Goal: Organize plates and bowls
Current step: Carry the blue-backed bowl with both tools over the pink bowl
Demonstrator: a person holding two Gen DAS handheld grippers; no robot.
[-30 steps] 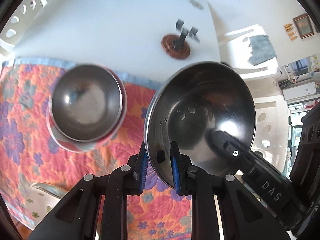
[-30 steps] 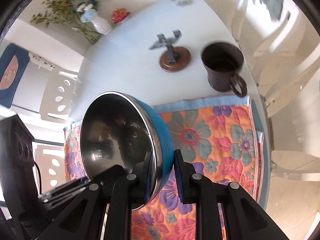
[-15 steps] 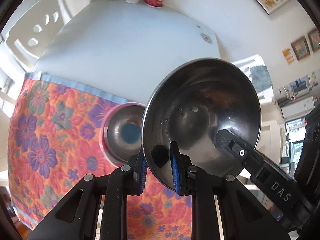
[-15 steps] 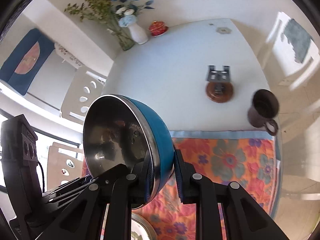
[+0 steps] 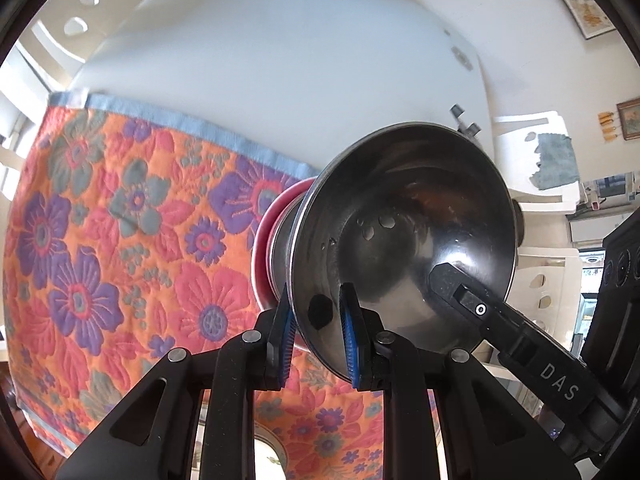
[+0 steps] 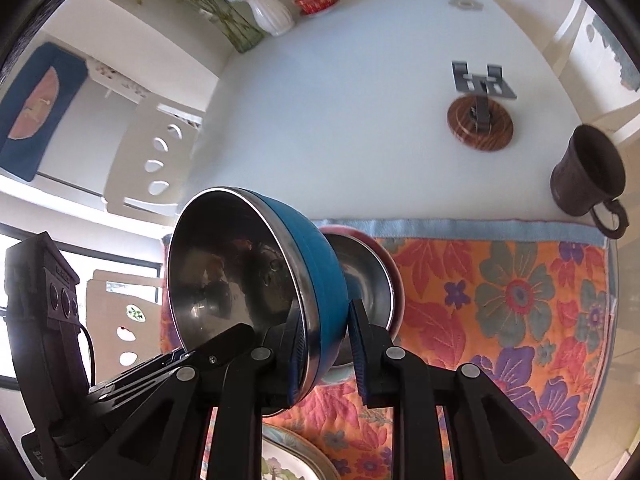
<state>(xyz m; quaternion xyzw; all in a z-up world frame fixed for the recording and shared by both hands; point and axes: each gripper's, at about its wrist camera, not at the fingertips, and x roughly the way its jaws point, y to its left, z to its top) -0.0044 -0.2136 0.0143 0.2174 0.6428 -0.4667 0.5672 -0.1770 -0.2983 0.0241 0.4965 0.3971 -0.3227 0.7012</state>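
Observation:
A bowl, blue outside and steel inside (image 6: 312,248), hangs tilted above the mat, held at two places on its rim. My left gripper (image 5: 316,304) is shut on the near rim of this bowl (image 5: 420,220), one pad inside and one outside. My right gripper (image 6: 326,320) is shut on the opposite rim and shows in the left wrist view as a black finger (image 5: 452,276) inside the bowl. Just behind the held bowl, a pink bowl (image 5: 262,236) with a steel inside (image 6: 360,272) rests on the mat, partly hidden.
The orange floral mat (image 5: 100,220) covers the near part of the white table (image 5: 280,80). A dark mug (image 6: 586,176) and a phone stand on a wooden disc (image 6: 480,120) lie beyond it. A white vase (image 6: 270,12) stands far back; a patterned plate (image 6: 288,460) lies near.
Both grippers have carried the blue bowl across the mat. The pink bowl, earlier well to the left in the left wrist view, now sits right behind the held bowl.

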